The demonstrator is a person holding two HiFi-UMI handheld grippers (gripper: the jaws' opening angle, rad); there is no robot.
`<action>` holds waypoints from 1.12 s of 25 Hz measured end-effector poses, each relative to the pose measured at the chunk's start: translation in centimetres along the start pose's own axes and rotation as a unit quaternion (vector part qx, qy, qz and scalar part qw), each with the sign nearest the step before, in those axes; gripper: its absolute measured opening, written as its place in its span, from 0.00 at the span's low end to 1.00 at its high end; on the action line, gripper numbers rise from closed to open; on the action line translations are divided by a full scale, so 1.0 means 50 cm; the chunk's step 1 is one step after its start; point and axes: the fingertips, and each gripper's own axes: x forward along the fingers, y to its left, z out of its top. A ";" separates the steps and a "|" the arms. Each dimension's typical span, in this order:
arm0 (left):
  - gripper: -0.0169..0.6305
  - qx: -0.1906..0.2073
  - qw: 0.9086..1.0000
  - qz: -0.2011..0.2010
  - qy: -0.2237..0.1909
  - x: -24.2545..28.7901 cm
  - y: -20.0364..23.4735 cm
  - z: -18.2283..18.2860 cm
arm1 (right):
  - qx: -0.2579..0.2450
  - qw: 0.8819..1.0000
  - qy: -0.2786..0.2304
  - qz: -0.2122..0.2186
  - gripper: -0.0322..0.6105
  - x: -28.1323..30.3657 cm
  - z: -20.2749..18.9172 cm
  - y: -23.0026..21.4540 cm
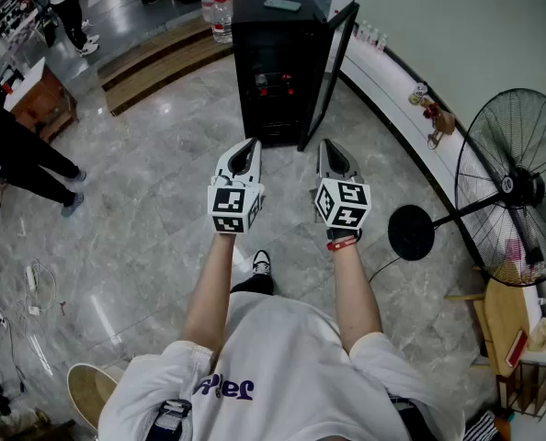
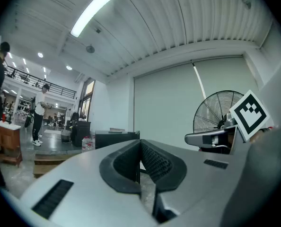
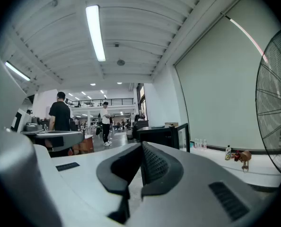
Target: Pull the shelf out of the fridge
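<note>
Fridge point(image 1: 271, 72) stands open ahead, shelf inside too dark to see; left gripper point(image 1: 246, 150) and right gripper point(image 1: 333, 152) point level at it, likely readied for reaching in. Left gripper view: jaws together, empty. Right gripper view: jaws closed, empty too.

Shirt print point(image 1: 225, 389): purple letters on white cloth, upside down in the head view, too warped to read.
Left gripper point(image 1: 247, 150) cube point(image 1: 229, 208): black-and-white square codes, no letters or digits.
Right gripper point(image 1: 331, 150) cube point(image 1: 343, 202): square codes likewise.
</note>
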 end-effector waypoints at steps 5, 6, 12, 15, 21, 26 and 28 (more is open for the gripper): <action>0.05 -0.003 1.000 -0.006 0.010 0.062 0.057 -0.025 | -0.002 1.000 0.000 0.005 0.07 0.083 0.002 0.008; 0.05 -0.004 1.000 -0.006 0.012 0.074 0.067 -0.028 | -0.002 1.000 0.001 0.005 0.07 0.097 0.001 0.008; 0.05 -0.016 1.000 -0.012 0.018 0.156 0.130 -0.053 | 0.008 1.000 0.002 0.012 0.07 0.200 -0.008 0.006; 0.05 -0.020 0.999 -0.016 0.020 0.200 0.171 -0.060 | 0.025 0.999 -0.005 0.019 0.07 0.262 -0.002 0.012; 0.05 -0.022 0.999 -0.028 0.027 0.266 0.269 -0.067 | 0.045 0.999 -0.007 0.025 0.07 0.387 0.010 0.050; 0.05 -0.022 0.999 -0.035 0.033 0.312 0.307 -0.083 | 0.049 0.998 0.001 0.025 0.07 0.455 -0.003 0.055; 0.05 -0.022 0.998 -0.036 0.035 0.331 0.315 -0.090 | 0.050 0.998 0.007 0.024 0.07 0.477 -0.011 0.051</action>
